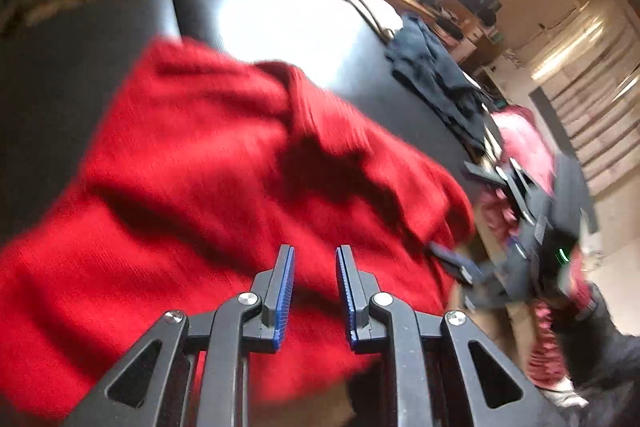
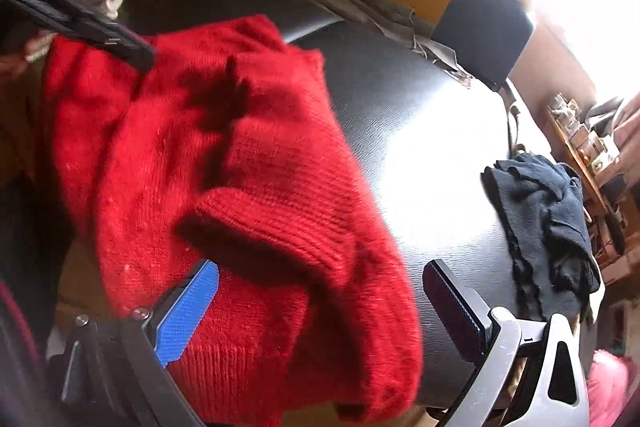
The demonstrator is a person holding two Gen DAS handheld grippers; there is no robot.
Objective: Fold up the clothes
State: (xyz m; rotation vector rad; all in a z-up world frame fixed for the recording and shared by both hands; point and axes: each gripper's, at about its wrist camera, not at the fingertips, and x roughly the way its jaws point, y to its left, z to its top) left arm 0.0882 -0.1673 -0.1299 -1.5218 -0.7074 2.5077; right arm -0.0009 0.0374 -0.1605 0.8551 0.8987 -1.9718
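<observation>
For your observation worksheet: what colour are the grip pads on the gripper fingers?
Blue pads, clearest in the right wrist view, beside the red sweater.

Motion blur smears my right gripper (image 1: 452, 263) in the left wrist view; can't read its jaws there. Red sweater (image 2: 224, 167) hem cut off at the frame bottom. Shelf clutter (image 2: 588, 143) too small to identify.

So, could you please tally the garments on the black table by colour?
Red: 1, the red knitted sweater
Black or dark navy: 1, the crumpled dark fabric garment
Total: 2, both on the black table
</observation>
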